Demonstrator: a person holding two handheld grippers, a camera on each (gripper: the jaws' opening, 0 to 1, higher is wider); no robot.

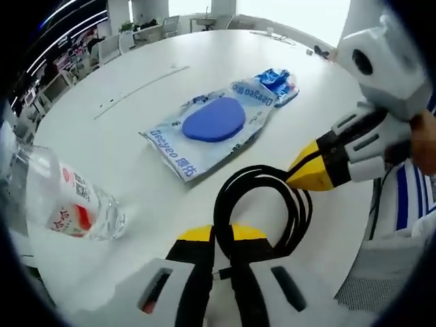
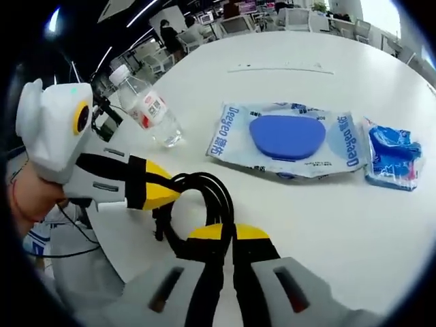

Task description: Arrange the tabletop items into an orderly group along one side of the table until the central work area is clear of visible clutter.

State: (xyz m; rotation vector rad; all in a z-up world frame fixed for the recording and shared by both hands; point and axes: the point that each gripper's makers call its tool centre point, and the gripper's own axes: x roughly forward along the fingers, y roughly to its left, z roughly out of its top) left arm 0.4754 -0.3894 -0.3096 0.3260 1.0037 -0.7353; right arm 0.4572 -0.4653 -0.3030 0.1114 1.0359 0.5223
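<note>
A coiled black cable (image 1: 222,204) lies on the round white table (image 1: 136,68) near its edge. My left gripper (image 1: 223,235) is shut on the near end of the coil. My right gripper (image 1: 300,176) comes in from the right, its yellow tips shut on the coil's far side. In the right gripper view the same cable (image 2: 221,194) runs from my right gripper (image 2: 230,235) to the left gripper (image 2: 167,192). A wet-wipes pack (image 1: 214,122) (image 2: 286,136) with a blue lid lies flat beyond the cable, and a small blue packet (image 1: 278,83) (image 2: 392,153) sits beside it.
A clear water bottle (image 1: 68,204) (image 2: 150,109) with a red-and-white label lies on its side near the table's edge. The table (image 2: 340,218) drops off just behind both grippers. Office chairs and desks (image 1: 146,30) stand beyond the far rim.
</note>
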